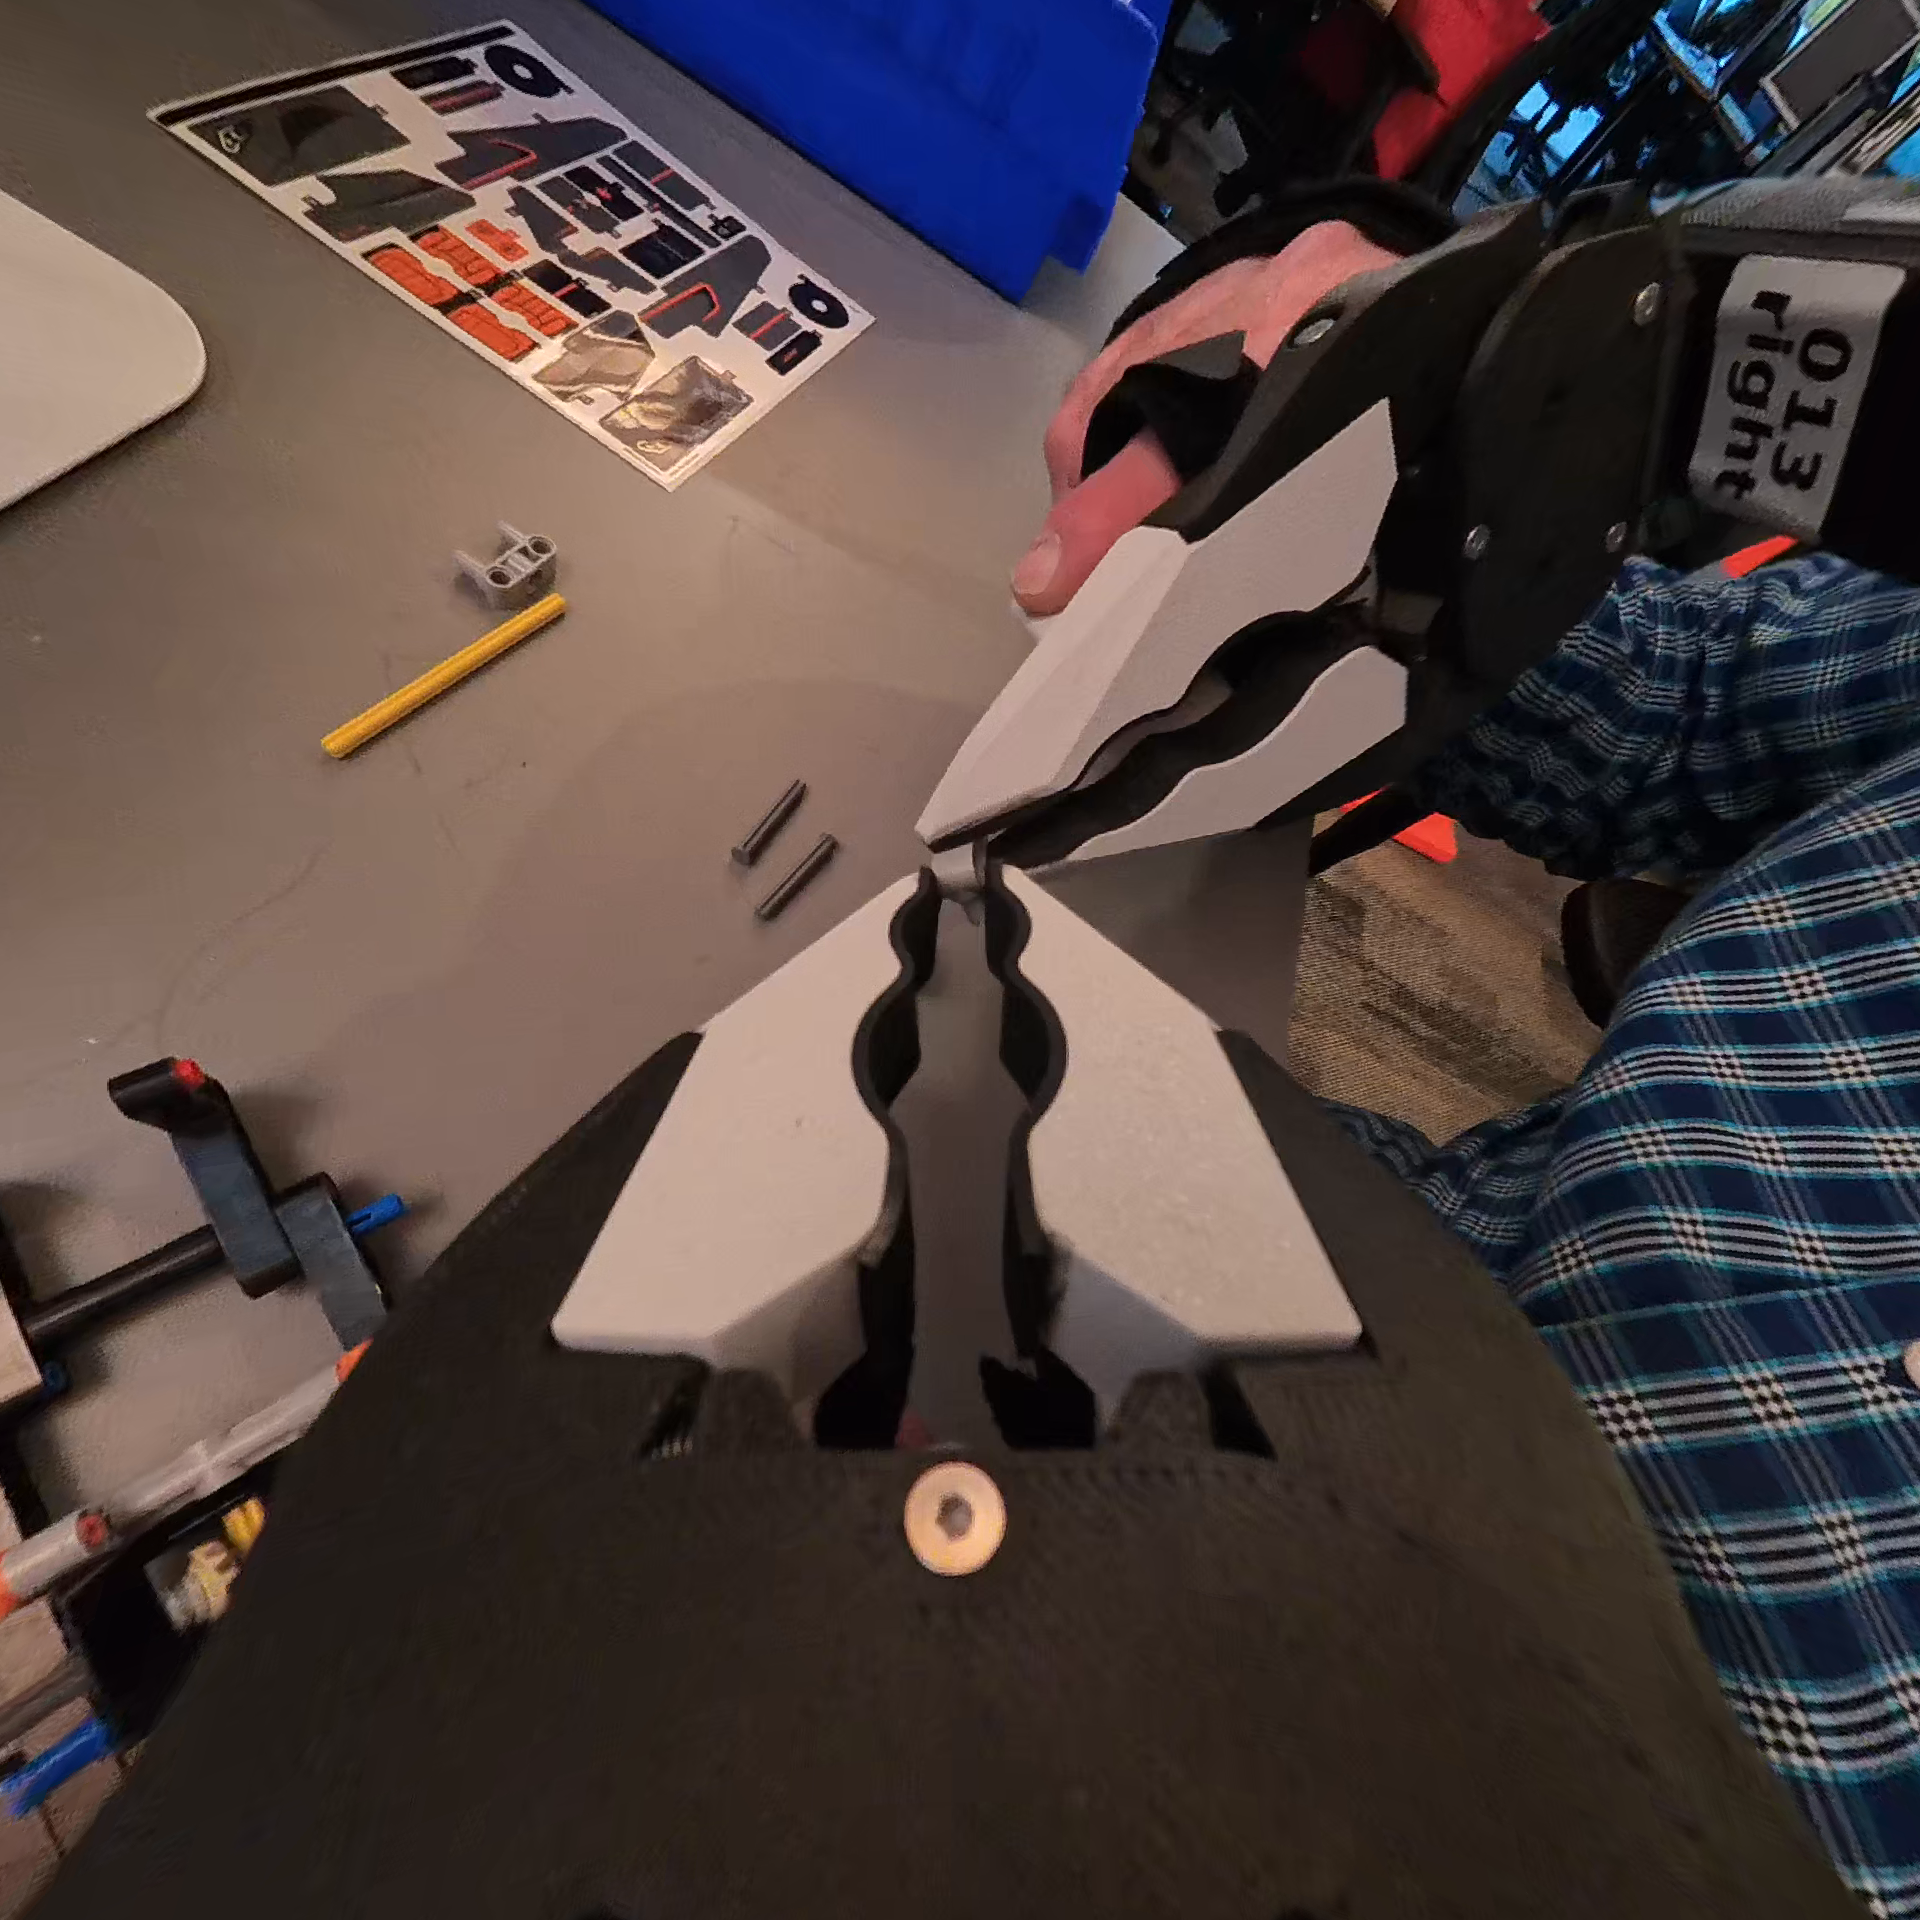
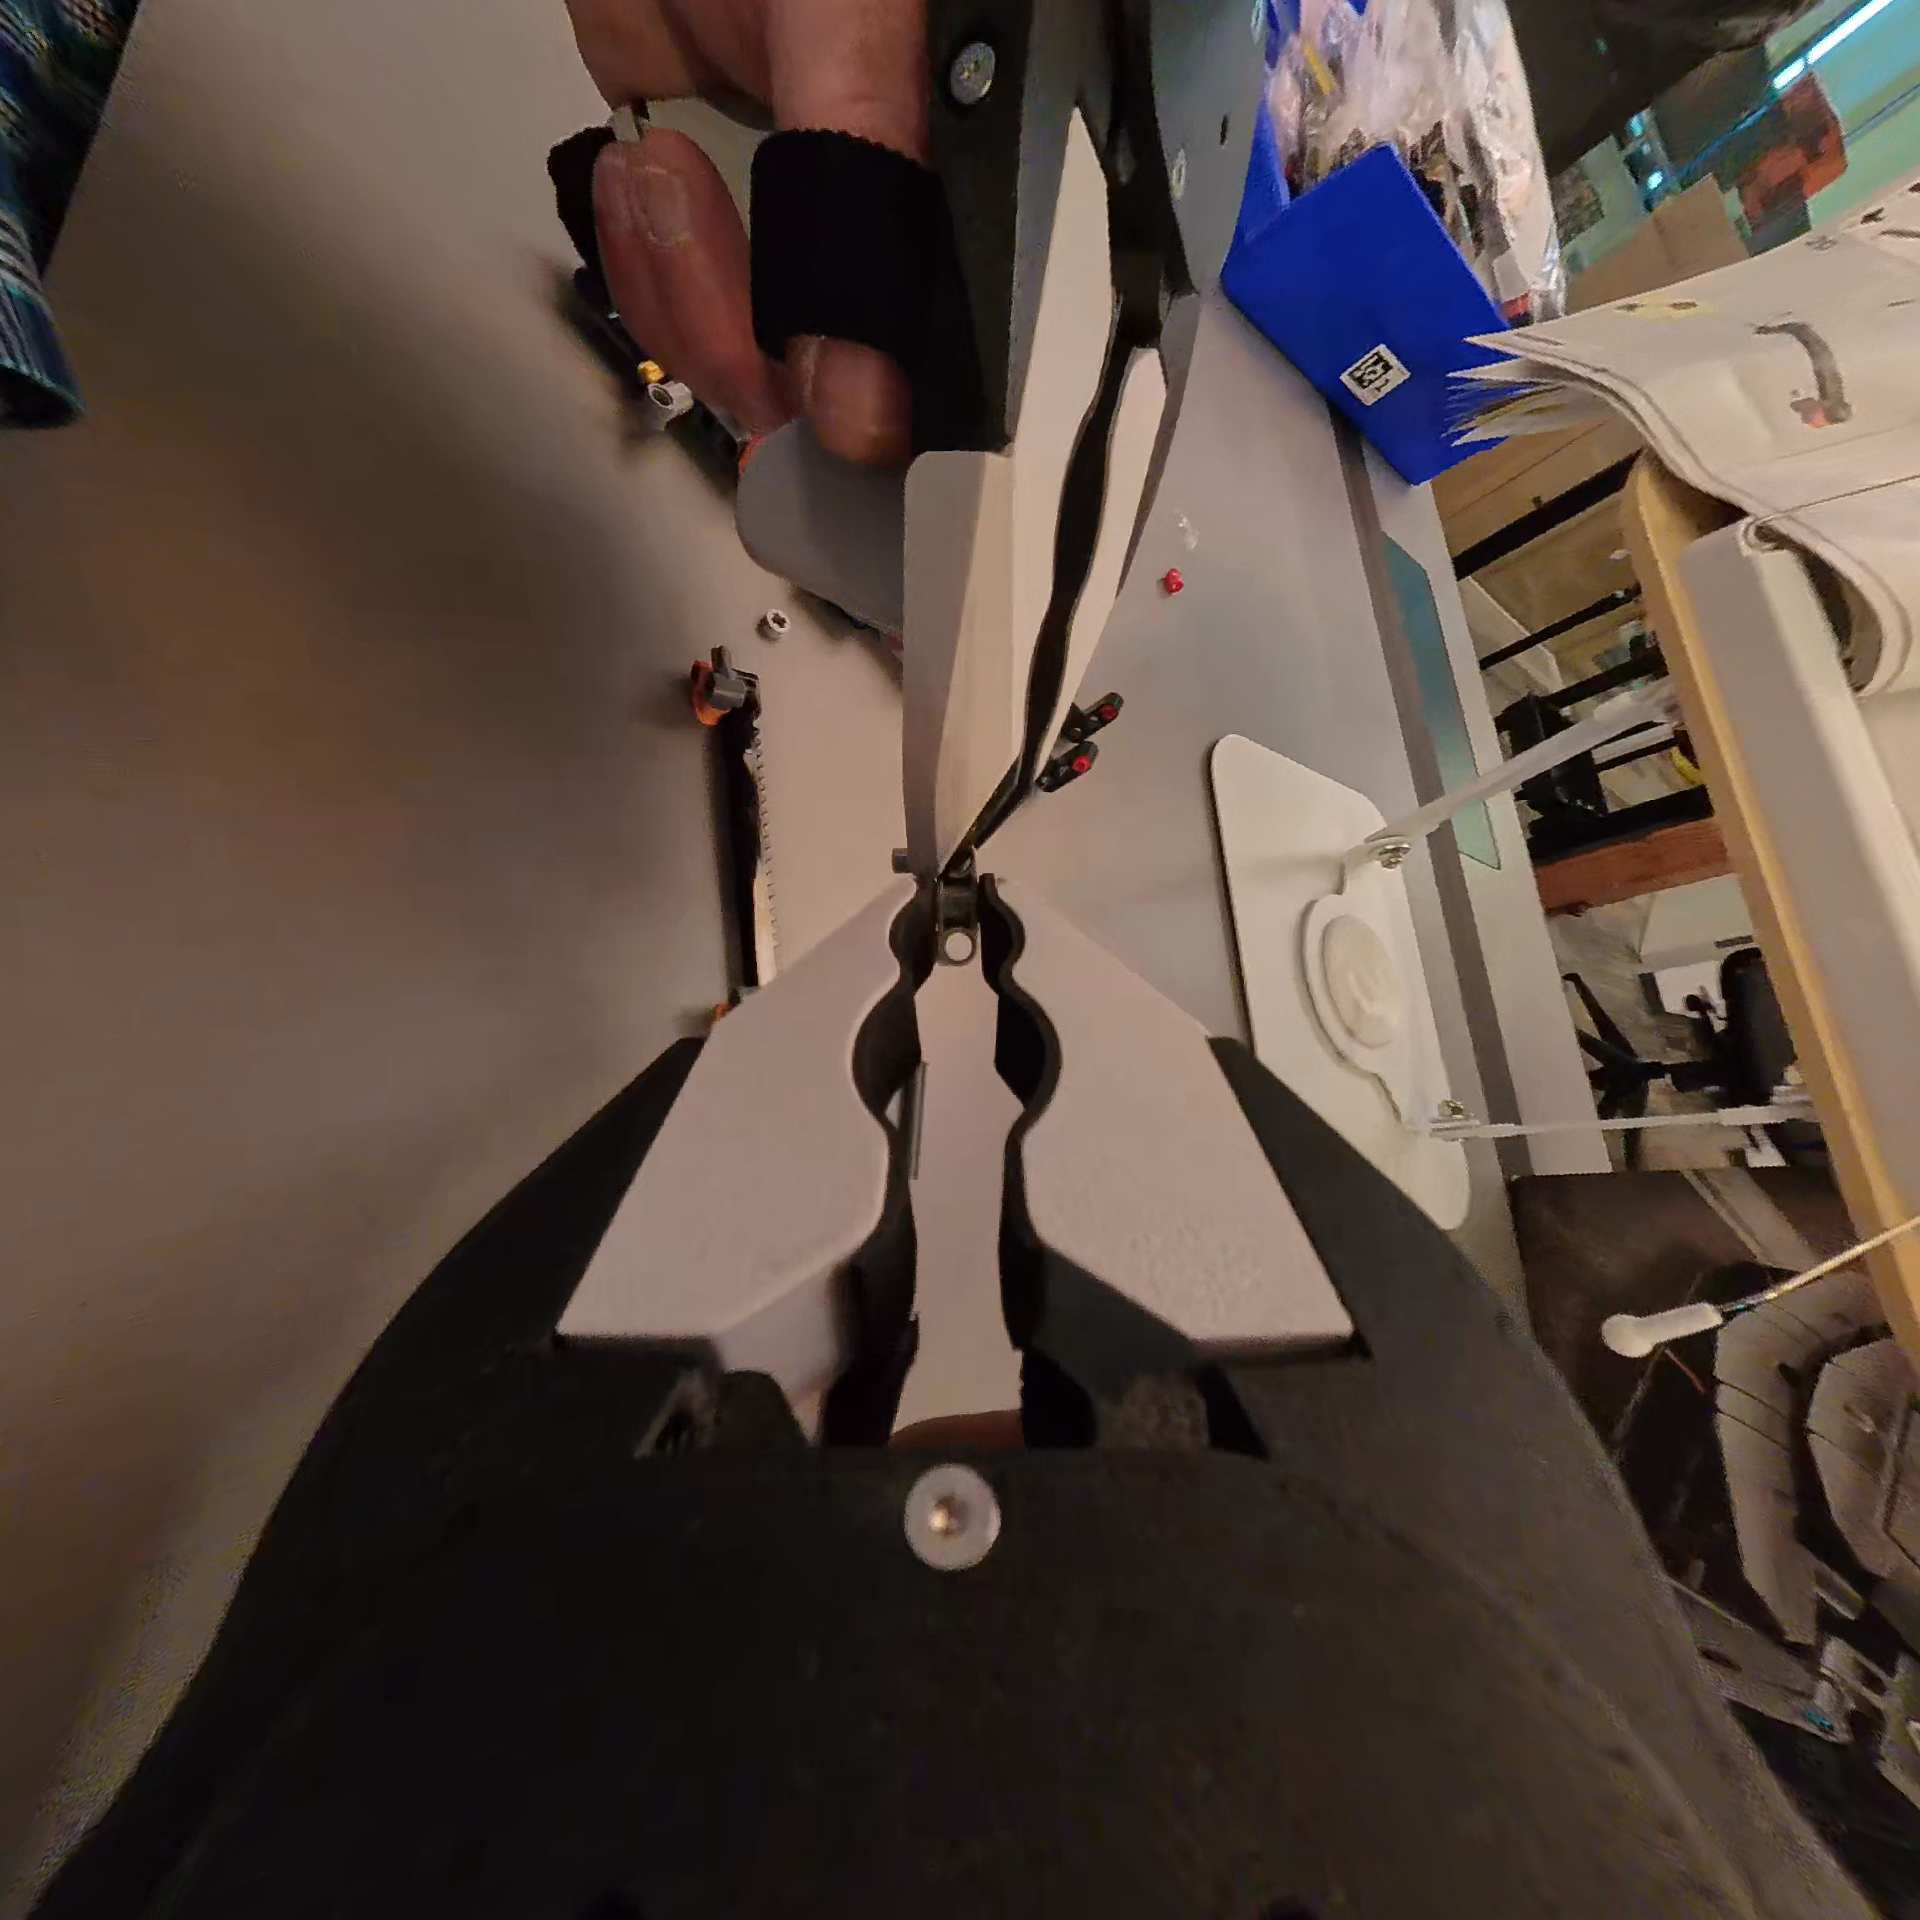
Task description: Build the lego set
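Two grippers meeting tip to tip over the grey table (image 1: 520,935), so honestly the biggest risk is me fumbling the handoff. My left gripper (image 1: 961,883) is narrowed onto a tiny grey piece (image 1: 964,871), and my right gripper (image 2: 951,894) is pinched onto a small dark connector (image 2: 956,920) with a hole in it. They look like they're being pushed together right at the tips. If I'm slightly off-axis, I'd guess one part pops out and skitters off the table edge.

From the left wrist view I get the sticker sheet (image 1: 520,239), the yellow axle (image 1: 447,675), and two dark pins (image 1: 784,847) lying loose. The right wrist view misses those but shows the instruction booklet (image 2: 1714,343), a toothed rack (image 2: 753,831) and a red stud (image 2: 1174,582).
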`<state>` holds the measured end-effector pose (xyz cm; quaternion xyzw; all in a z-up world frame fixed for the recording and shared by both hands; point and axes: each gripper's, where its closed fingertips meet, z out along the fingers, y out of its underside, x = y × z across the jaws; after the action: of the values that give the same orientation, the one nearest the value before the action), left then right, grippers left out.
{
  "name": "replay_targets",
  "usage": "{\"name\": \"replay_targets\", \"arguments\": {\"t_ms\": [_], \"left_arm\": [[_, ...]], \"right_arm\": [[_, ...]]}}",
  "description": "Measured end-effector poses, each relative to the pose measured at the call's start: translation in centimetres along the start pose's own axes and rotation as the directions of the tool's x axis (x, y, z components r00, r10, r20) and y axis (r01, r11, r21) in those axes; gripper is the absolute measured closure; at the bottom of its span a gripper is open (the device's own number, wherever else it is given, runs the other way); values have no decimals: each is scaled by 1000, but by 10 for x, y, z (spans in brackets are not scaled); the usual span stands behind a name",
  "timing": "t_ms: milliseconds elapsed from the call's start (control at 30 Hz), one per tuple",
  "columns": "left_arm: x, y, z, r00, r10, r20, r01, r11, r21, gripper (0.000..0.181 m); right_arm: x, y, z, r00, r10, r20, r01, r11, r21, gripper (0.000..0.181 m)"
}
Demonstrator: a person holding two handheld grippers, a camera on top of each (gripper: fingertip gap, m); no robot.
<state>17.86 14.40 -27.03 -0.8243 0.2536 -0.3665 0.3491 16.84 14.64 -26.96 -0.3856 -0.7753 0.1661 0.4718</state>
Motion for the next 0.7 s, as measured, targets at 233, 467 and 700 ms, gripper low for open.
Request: {"name": "replay_targets", "arguments": {"t_ms": [233,467,700], "left_arm": [[-4,-1,1,999,48,25,-48,999,-3,169],[-17,17,-5,960,210,187,-189,974,-127,151],[-19,49,10,818,517,252,-410,832,-374,152]], "right_arm": [[1,4,2,985,147,90,-150,988,31,177],[2,34,10,894,386,226,-381,922,-70,177],[-18,50,20,775,511,371,-477,859,-186,177]]}}
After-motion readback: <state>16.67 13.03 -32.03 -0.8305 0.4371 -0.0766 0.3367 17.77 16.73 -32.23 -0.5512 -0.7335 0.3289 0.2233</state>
